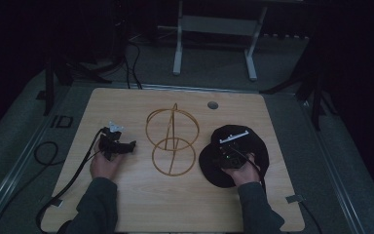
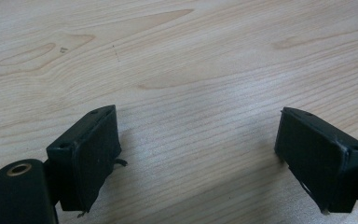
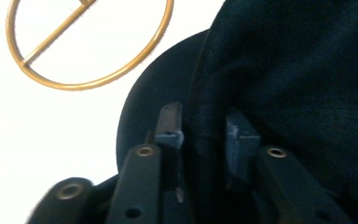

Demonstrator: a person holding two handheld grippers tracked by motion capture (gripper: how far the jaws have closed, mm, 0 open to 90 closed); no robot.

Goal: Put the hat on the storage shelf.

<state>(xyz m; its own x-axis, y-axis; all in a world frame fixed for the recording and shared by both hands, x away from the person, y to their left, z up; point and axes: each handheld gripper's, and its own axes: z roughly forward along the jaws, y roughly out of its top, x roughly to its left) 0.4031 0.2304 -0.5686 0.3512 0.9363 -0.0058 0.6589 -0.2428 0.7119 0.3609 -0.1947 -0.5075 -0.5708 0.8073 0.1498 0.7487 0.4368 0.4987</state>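
Observation:
A black hat (image 1: pixel 253 146) lies on the right of the wooden table (image 1: pixel 141 204). My right gripper (image 1: pixel 226 153) rests on top of it. In the right gripper view the right gripper (image 3: pixel 204 121) pinches a ridge of the hat (image 3: pixel 298 70) fabric where crown meets brim, with both pads pressed on the cloth. A gold wire stand (image 1: pixel 172 141), made of rings on an upright rod, sits mid-table, and its base ring (image 3: pixel 88 42) shows beyond the brim. My left gripper (image 1: pixel 126 145) lies left of the stand. The left gripper (image 2: pixel 196 112) stands open over bare wood (image 2: pixel 168 46).
A round grommet hole (image 1: pixel 213 105) is set in the table's far edge. Cables (image 1: pixel 73 170) trail off the left side of the table from the left gripper. A white frame (image 1: pixel 214 34) stands on the dark floor behind the table.

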